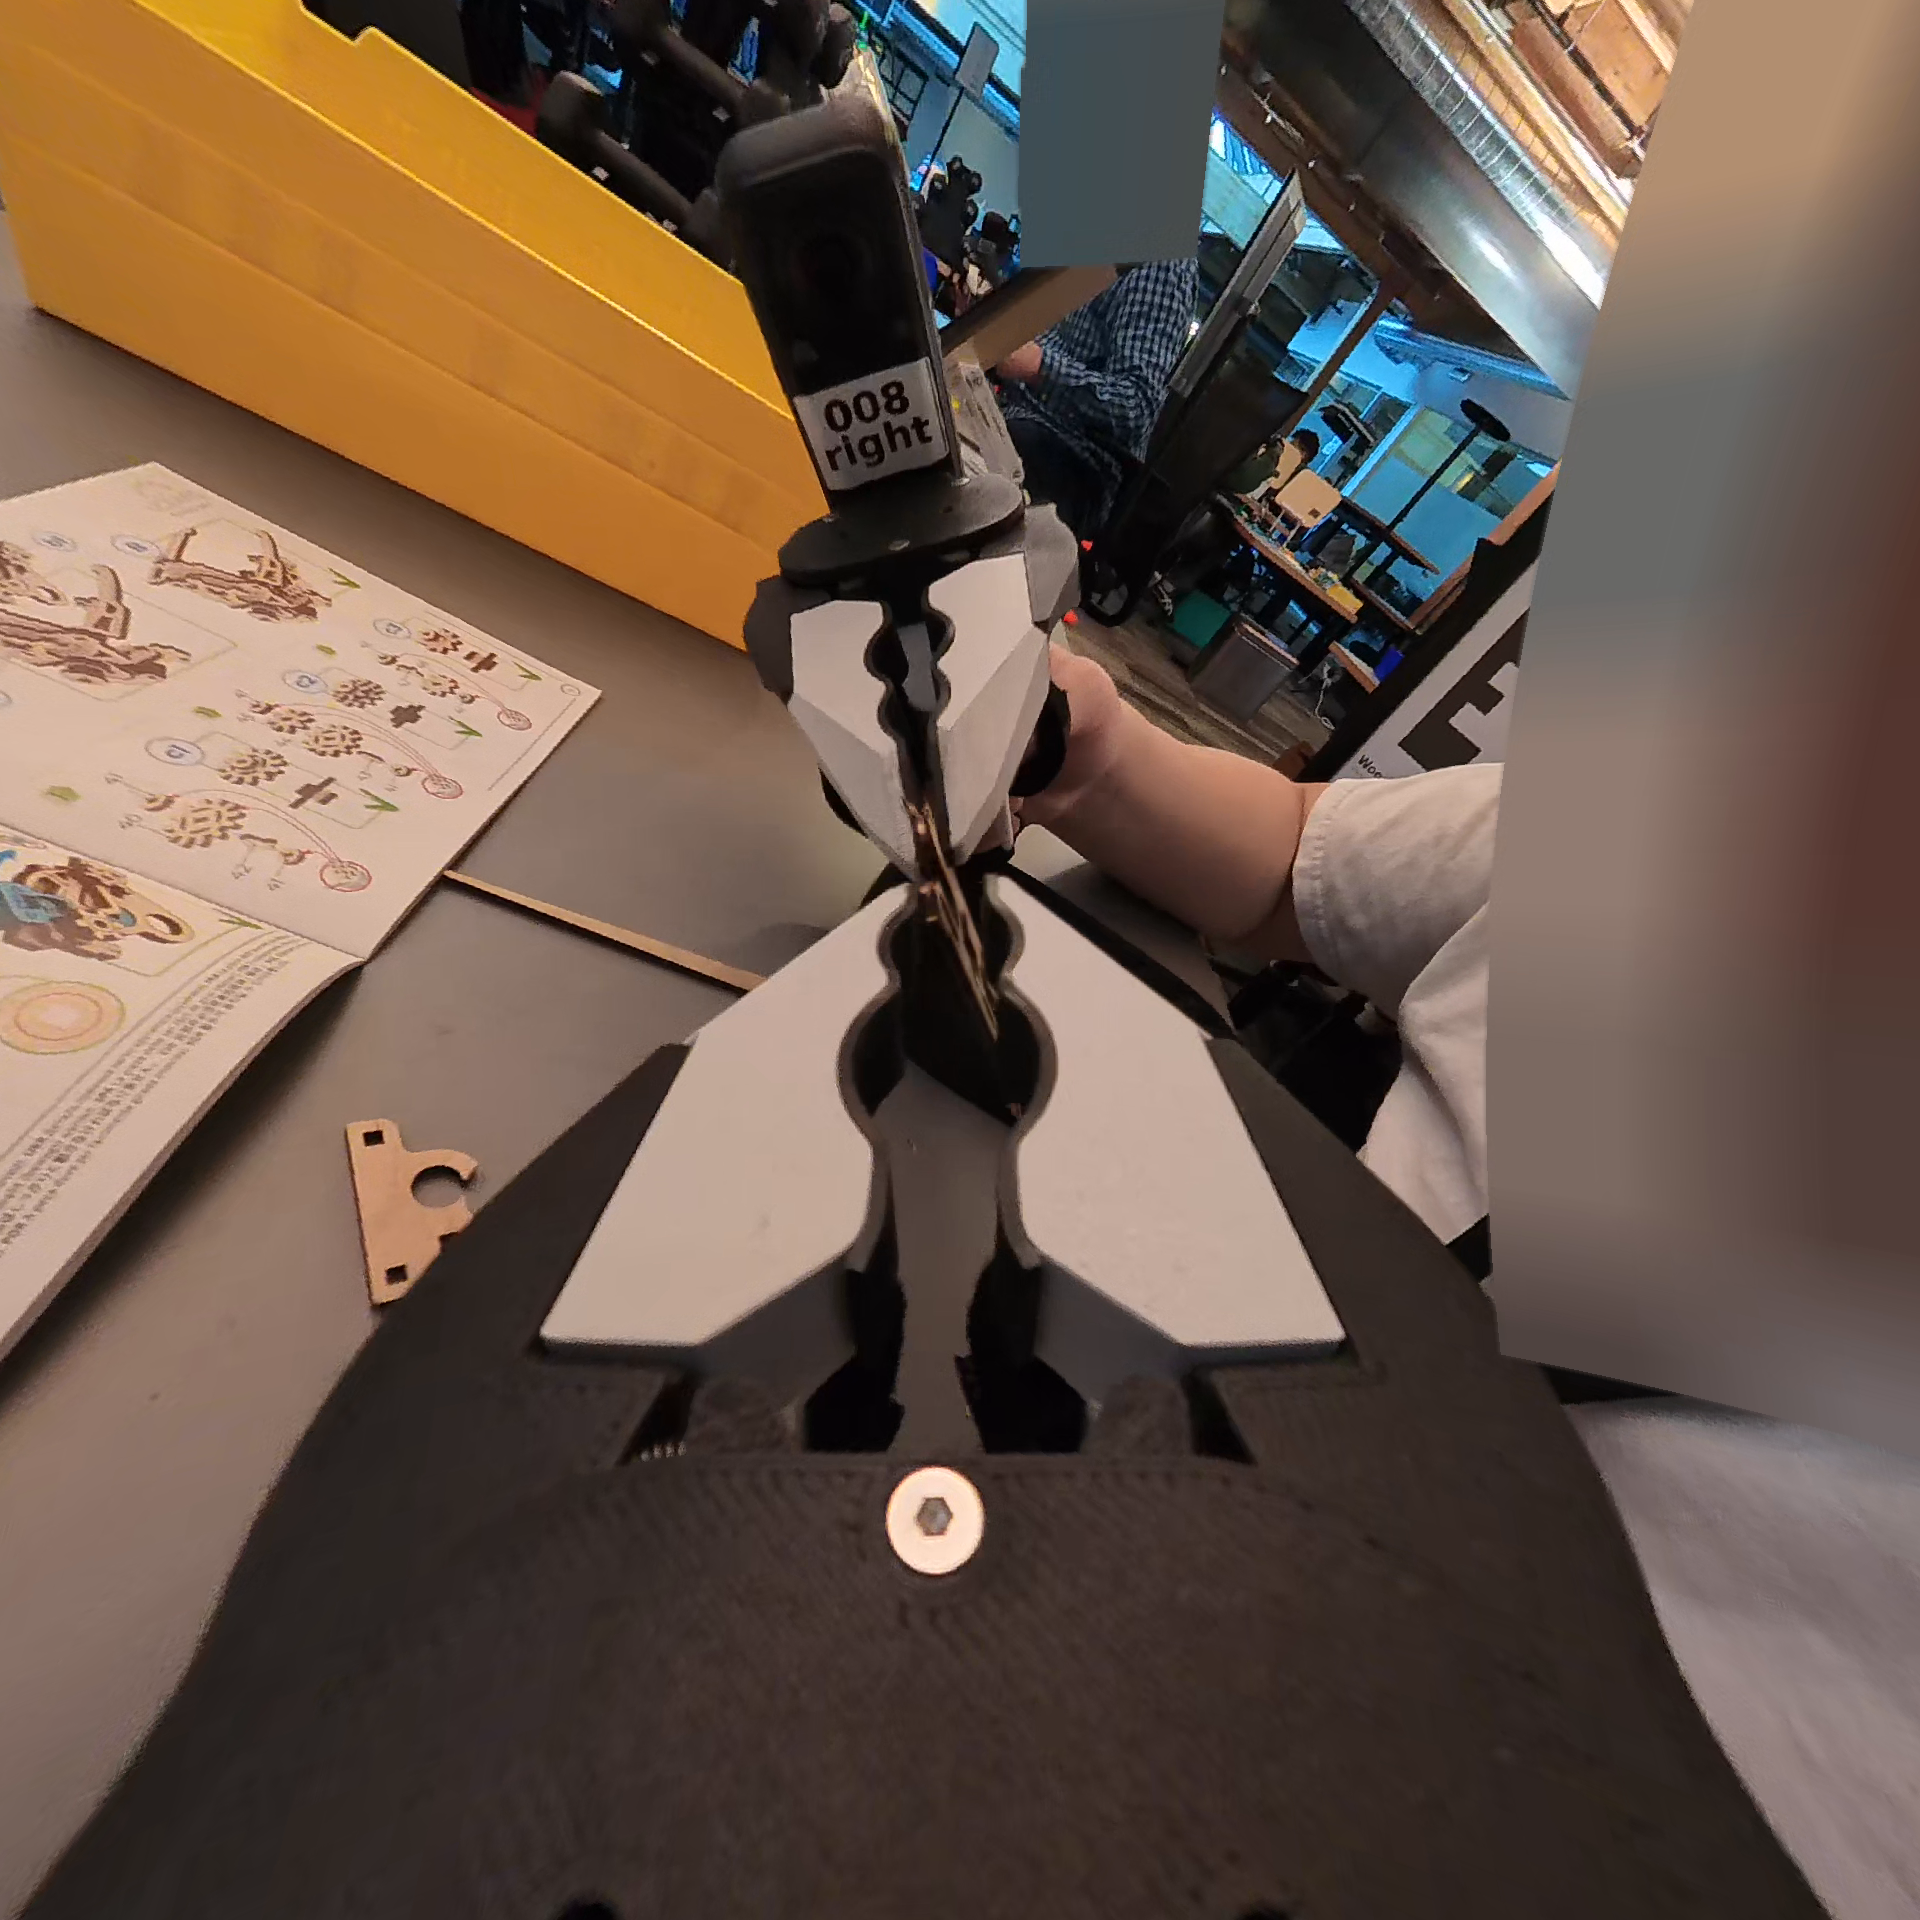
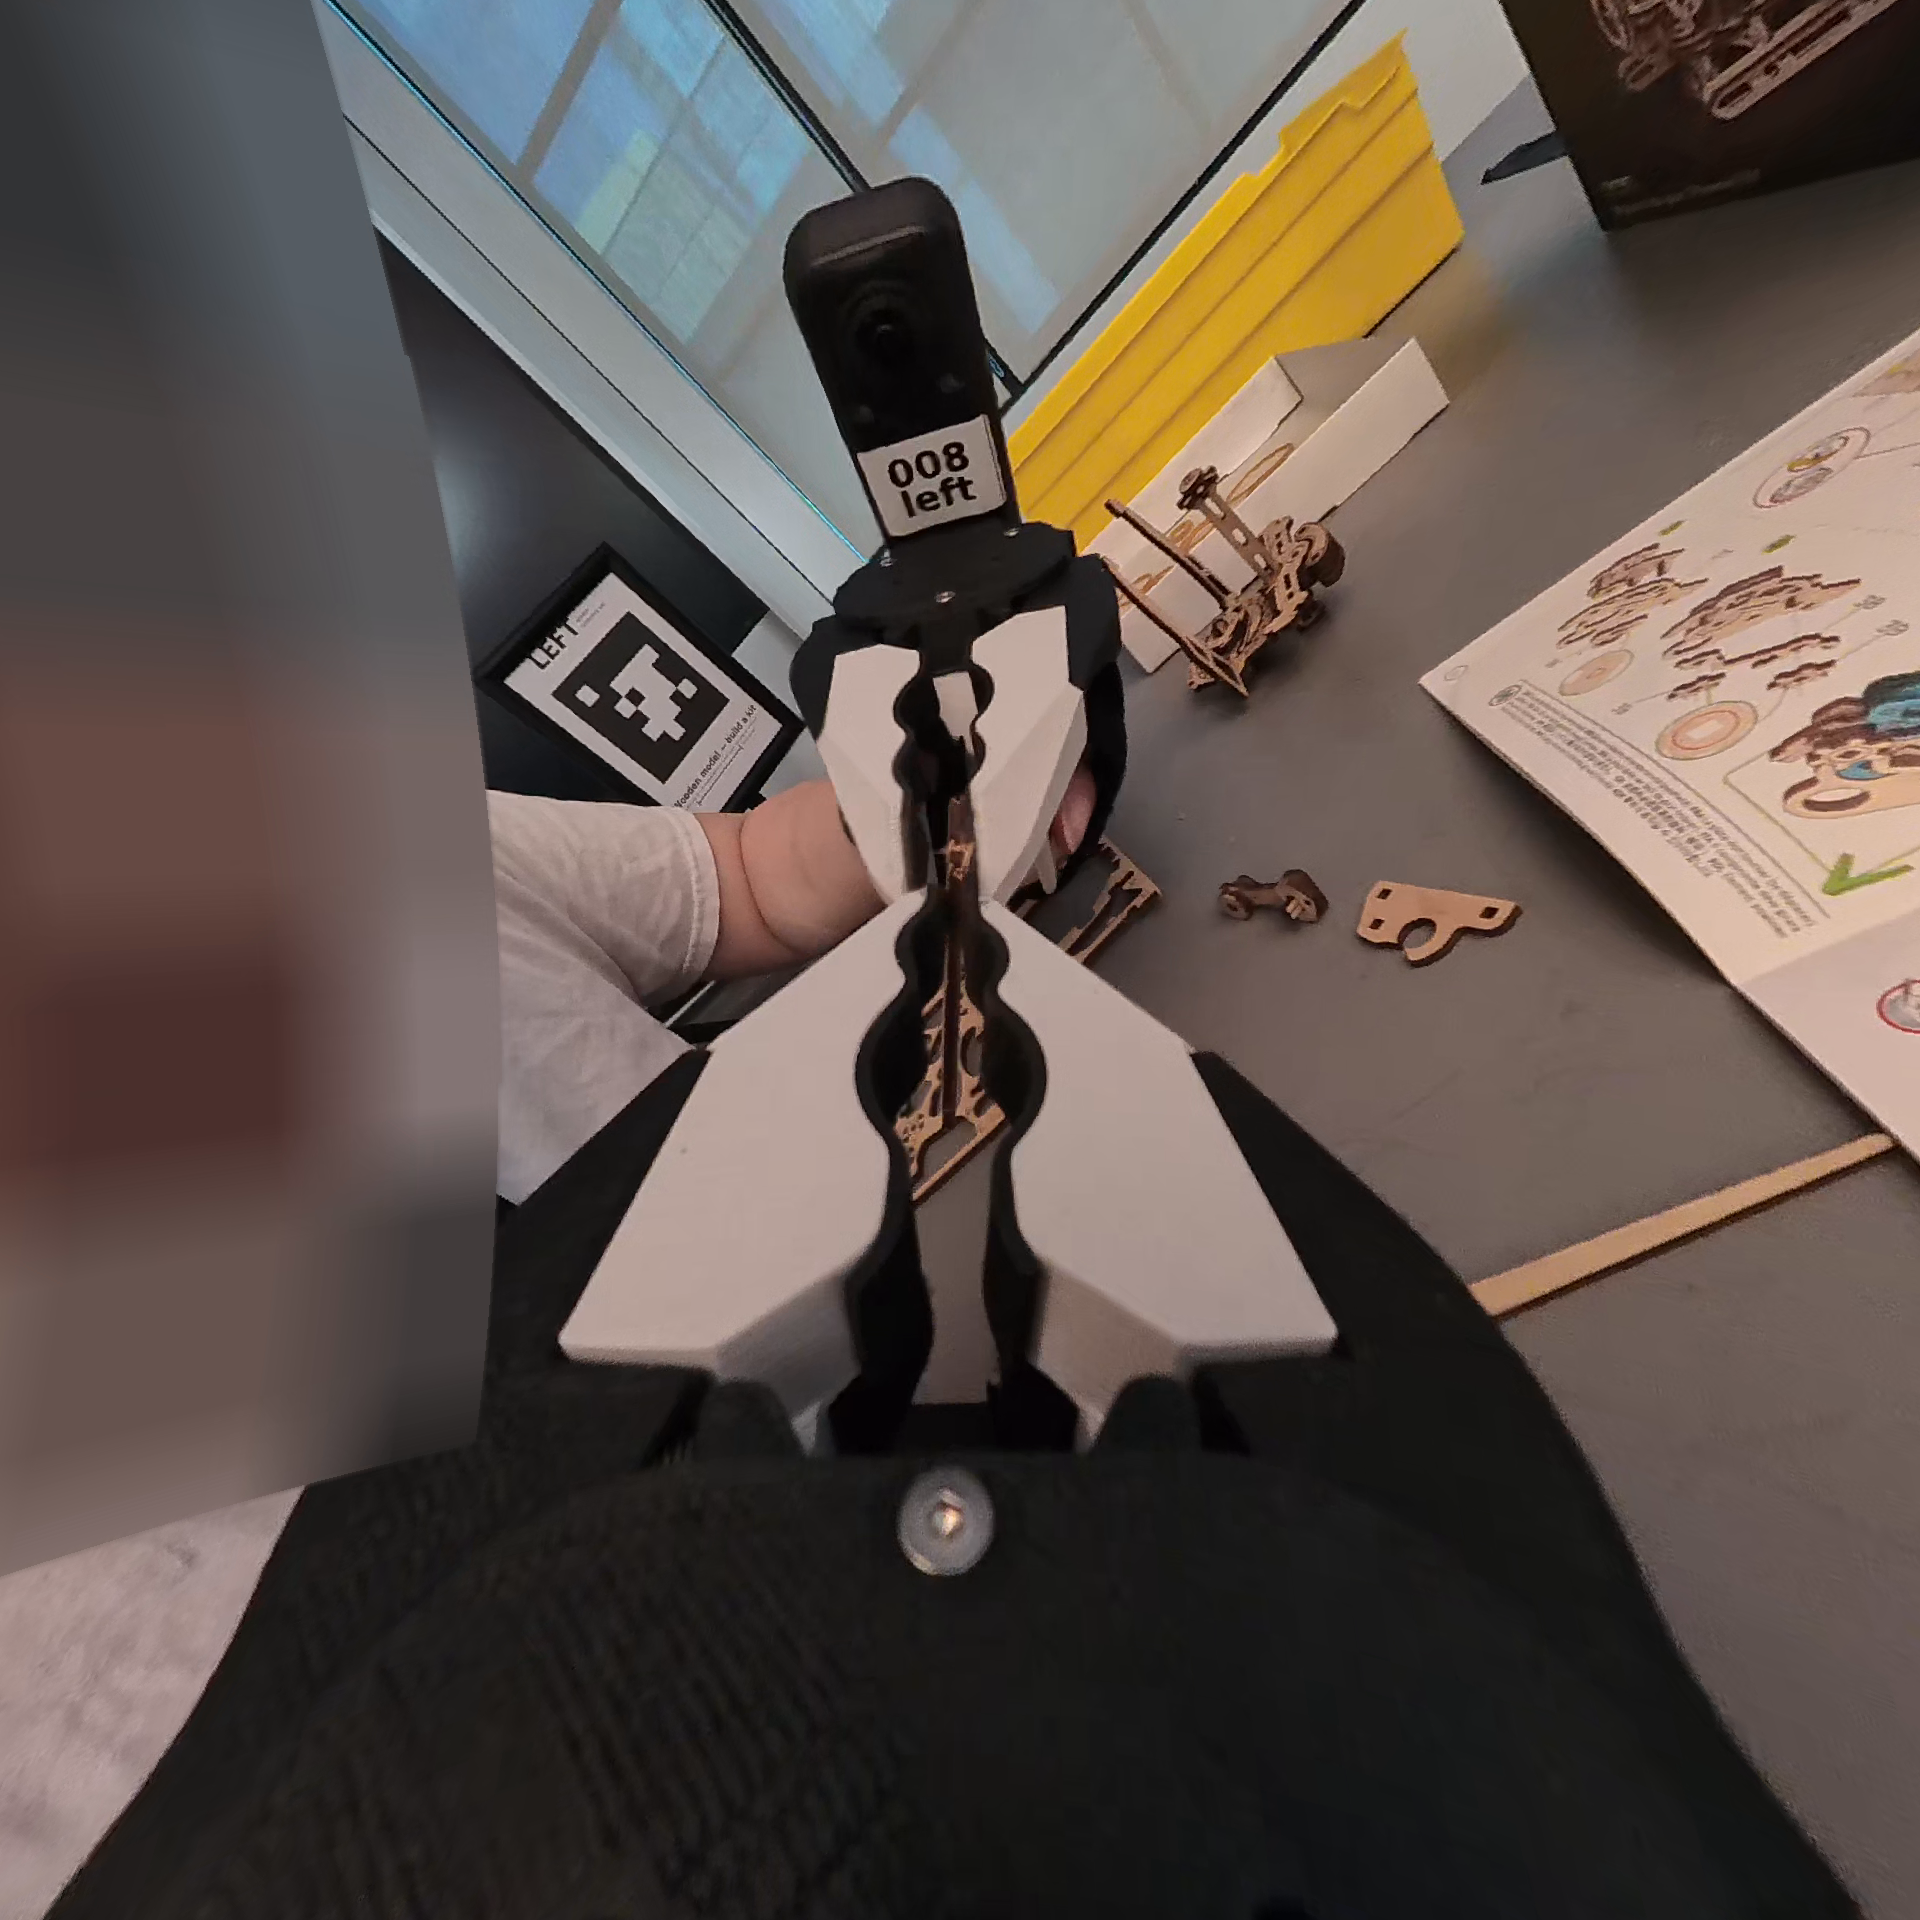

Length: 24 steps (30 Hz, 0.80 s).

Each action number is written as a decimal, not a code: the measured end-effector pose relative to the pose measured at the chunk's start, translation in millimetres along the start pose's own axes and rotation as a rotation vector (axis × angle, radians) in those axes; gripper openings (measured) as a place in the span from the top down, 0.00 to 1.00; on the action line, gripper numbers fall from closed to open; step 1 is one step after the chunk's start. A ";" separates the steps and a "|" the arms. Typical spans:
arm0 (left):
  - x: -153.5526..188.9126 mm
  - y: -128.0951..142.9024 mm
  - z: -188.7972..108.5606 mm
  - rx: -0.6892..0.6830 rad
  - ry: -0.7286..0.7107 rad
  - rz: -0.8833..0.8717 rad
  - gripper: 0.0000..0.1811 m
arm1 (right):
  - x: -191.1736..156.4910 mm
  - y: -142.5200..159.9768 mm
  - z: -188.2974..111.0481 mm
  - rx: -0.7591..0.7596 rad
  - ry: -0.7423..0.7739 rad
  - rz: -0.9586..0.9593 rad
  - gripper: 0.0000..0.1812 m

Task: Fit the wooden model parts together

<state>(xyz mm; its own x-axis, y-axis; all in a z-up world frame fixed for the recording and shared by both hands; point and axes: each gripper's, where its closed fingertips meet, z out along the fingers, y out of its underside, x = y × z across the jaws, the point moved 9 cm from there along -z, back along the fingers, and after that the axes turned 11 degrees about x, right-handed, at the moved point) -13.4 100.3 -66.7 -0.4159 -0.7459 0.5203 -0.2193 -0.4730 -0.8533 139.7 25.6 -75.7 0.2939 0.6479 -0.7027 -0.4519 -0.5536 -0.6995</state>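
Observation:
My left gripper [image 1: 943, 896] and my right gripper [image 2: 954, 906] meet tip to tip above the grey table [image 1: 644, 790]. Both are shut on thin laser-cut wooden model parts [image 2: 940, 1091], which run edge-on through both sets of jaws [image 1: 951, 935]. I cannot tell whether this is one piece or two joined pieces. The right gripper [image 1: 935, 852] faces me in the left wrist view. The left gripper [image 2: 951, 875] faces me in the right wrist view. A hand holds each gripper from behind.
On the table lie a loose flat wooden bracket [image 1: 405, 1205] [image 2: 1439, 920], a small wheel assembly [image 2: 1273, 896], a partly built model [image 2: 1236, 592], an open instruction booklet [image 1: 208, 779] [image 2: 1714, 727], a thin wooden stick [image 1: 603, 930] and a cut-out sheet [image 2: 1117, 904]. A yellow bin [image 1: 364, 291] stands behind. The tips of both grippers are at nearly the same place. Left tips and right tips are each some 12 cm from the loose flat wooden bracket [image 2: 1439, 920]. Seen from the left wrist view [image 1: 414, 1166] as well.

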 end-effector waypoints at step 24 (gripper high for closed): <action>-11.4 4.2 -3.2 -0.023 0.051 -0.264 1.00 | 16.0 11.7 3.8 0.042 -0.097 0.280 0.94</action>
<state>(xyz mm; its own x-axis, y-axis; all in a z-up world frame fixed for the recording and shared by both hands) -12.4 108.3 -76.3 -0.3855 -0.5729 0.7233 -0.3460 -0.6370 -0.6889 135.9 31.5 -94.7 0.0725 0.5212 -0.8504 -0.5391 -0.6968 -0.4731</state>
